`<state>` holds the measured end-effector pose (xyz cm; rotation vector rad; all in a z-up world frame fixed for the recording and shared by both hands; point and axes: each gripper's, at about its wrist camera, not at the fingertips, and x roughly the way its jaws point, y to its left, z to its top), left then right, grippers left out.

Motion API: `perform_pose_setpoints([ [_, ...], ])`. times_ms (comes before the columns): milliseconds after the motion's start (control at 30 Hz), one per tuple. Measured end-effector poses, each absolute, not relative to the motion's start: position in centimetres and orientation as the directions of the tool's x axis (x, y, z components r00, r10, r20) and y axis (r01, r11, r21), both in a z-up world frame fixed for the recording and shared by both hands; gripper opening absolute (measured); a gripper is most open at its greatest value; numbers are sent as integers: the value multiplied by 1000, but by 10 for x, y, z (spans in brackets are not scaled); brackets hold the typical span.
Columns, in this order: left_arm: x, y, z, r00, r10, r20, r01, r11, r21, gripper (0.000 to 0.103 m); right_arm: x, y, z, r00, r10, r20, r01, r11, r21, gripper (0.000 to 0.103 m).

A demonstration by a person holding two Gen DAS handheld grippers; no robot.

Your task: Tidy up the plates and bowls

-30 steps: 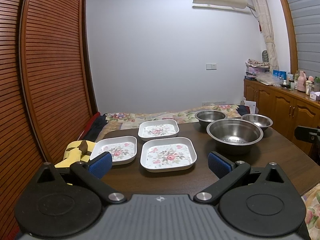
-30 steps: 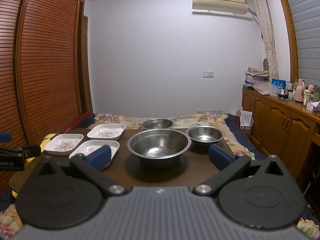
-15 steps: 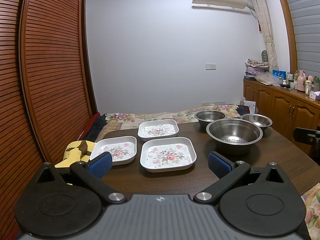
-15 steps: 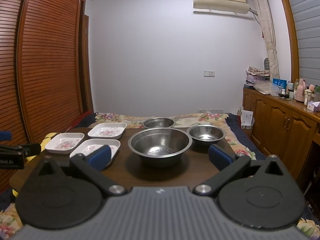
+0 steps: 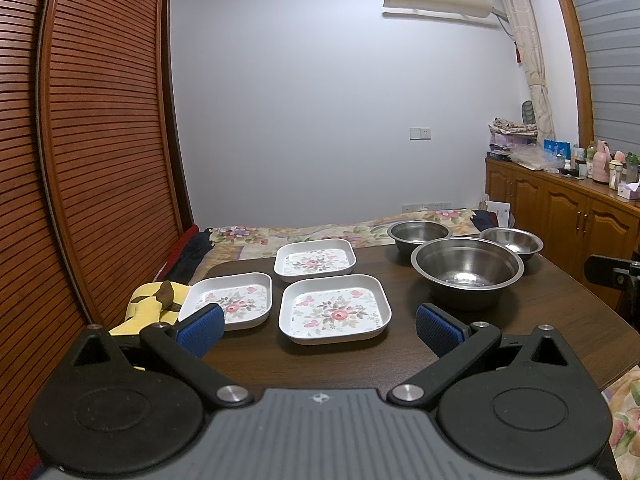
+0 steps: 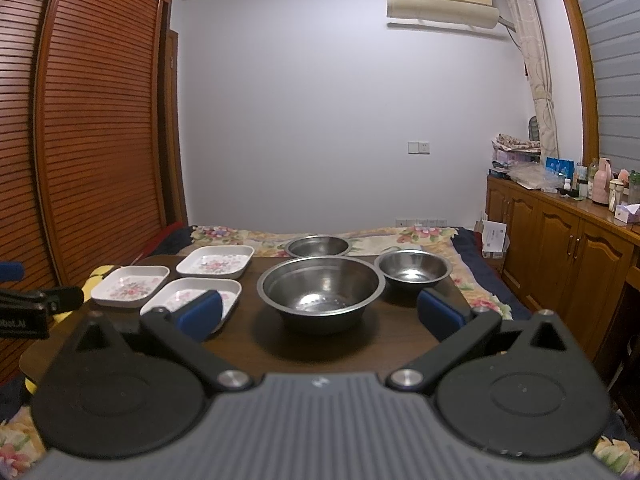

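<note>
Facing near plate [image 5: 334, 310], frame centre, left gripper [image 5: 318, 326] jaws apart, empty; right gripper [image 6: 320, 314] jaws apart, facing big bowl [image 6: 319, 288], centre.

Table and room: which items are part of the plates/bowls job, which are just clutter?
Job items:
- three floral square plates
- large steel bowl
- two smaller steel bowls

Just lying about:
- yellow cloth at the table's left edge
- bottles and boxes on the sideboard
- floral bedding behind the table
</note>
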<state>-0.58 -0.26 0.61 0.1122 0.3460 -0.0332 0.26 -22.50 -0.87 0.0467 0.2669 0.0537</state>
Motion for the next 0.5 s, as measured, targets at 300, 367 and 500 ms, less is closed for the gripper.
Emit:
perform_pose_setpoints([
  [300, -4, 0, 2, 935, -14, -353, 53, 993, 101, 103, 6, -224, -10, 961, 69, -268, -58, 997, 47, 103],
  [367, 0, 1, -1, 931, -14, -364, 53, 994, 98, 103, 9, -224, -12, 959, 74, -275, -63, 997, 50, 103],
  [500, 11, 7, -10, 919, -17, -393, 60, 993, 97, 103, 16, -223, -15, 956, 81, -281, -71, 996, 47, 103],
])
